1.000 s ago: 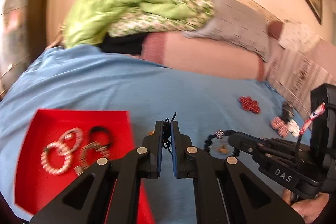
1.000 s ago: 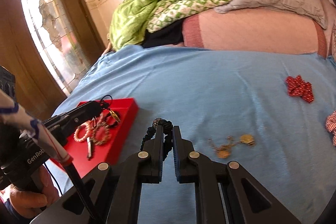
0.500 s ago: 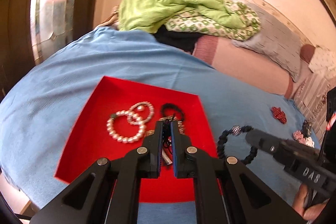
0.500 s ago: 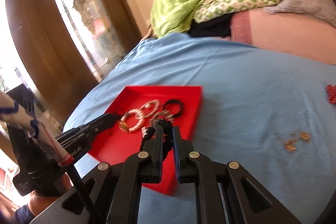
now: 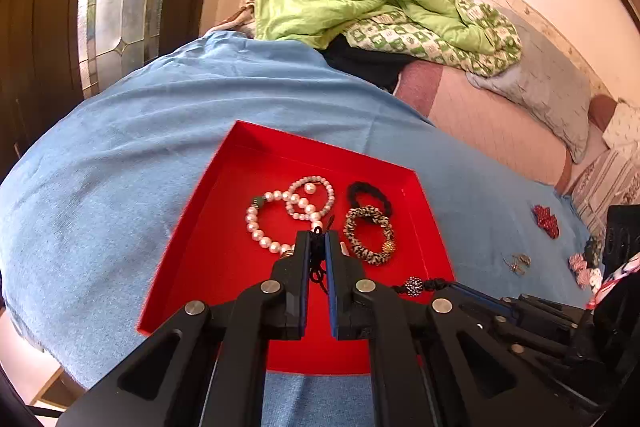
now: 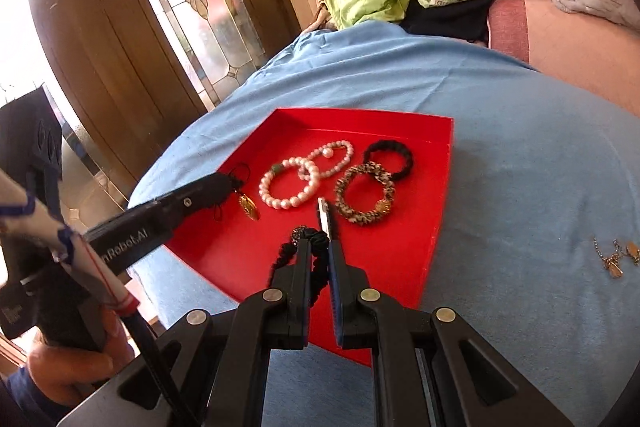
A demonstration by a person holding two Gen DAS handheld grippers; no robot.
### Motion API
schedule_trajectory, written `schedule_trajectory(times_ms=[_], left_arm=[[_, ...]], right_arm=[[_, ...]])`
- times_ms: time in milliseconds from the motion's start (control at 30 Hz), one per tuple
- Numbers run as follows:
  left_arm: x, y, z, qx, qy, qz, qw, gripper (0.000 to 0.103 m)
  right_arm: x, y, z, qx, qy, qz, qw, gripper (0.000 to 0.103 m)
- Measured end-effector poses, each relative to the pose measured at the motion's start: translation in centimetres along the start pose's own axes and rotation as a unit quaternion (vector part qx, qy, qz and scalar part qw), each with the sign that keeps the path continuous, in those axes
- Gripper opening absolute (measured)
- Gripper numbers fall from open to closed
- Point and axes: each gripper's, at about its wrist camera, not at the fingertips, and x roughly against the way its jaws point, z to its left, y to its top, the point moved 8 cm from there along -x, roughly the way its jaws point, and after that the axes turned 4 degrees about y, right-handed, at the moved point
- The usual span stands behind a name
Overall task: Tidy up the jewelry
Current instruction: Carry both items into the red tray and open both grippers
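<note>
1. The left gripper (image 5: 316, 241) hangs over the red tray (image 5: 224, 227), its jaws nearly together and pinching a thin black cord (image 5: 317, 259). In the right view a gold pendant (image 6: 249, 207) dangles from that cord just above the tray floor.
2. The right gripper (image 6: 319, 247) is over the tray's near edge, jaws narrow, clamped on a black beaded bracelet (image 6: 288, 253) with a sparkly bead (image 5: 414, 285).
3. In the tray lie two pearl bracelets (image 6: 290, 183), overlapping, and beside them a leopard-print scrunchie (image 6: 364, 199) touching a black band (image 6: 390, 153).
4. A small silver clip (image 6: 323, 217) lies on the tray floor near the scrunchie.
5. The tray sits on a blue sheet (image 6: 520, 155); a loose gold chain (image 6: 616, 255) lies on the sheet, well apart to the right.
</note>
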Motion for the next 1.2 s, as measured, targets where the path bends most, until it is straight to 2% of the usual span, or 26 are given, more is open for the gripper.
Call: schedule_trajectory(times_ms=[333,500,667,767,1033,1133,1200], left_arm=[[-1.8,-0.7,-2.3,-0.04,-0.005,0.027,0.9988,0.007],[-2.9,-1.2,-1.7,-0.031,-0.003,0.048,0.9984,0.007],[-3.6,-1.5,-0.4,-0.019,0.021,0.062,0.9977,0.007],[-4.0,-1.8,0.5,-0.011,0.033,0.074,0.9967,0.007],[-4.0,-1.9,1.2,-0.004,0.043,0.074,0.9963,0.008],[-4.1,-2.0,1.0,-0.009,0.043,0.078,0.9959,0.013],[-4.1,-2.0,0.8,-0.012,0.045,0.078,0.9959,0.03]], right_arm=[[-0.8,-0.5,-2.7,-0.026,0.0,0.008,1.0,0.009],[-1.5,-0.5,-2.6,-0.019,-0.005,0.014,1.0,0.009],[-1.9,-0.6,-3.1,-0.012,-0.03,0.017,0.999,0.009],[-2.3,-0.7,-3.2,-0.014,-0.028,0.024,0.999,0.009],[-2.7,-1.0,-2.8,0.006,-0.042,0.025,0.999,0.01],[-2.6,-0.8,-3.2,0.007,-0.051,0.019,0.999,0.01],[-2.4,-0.7,-3.3,0.003,-0.049,0.02,0.999,0.011]])
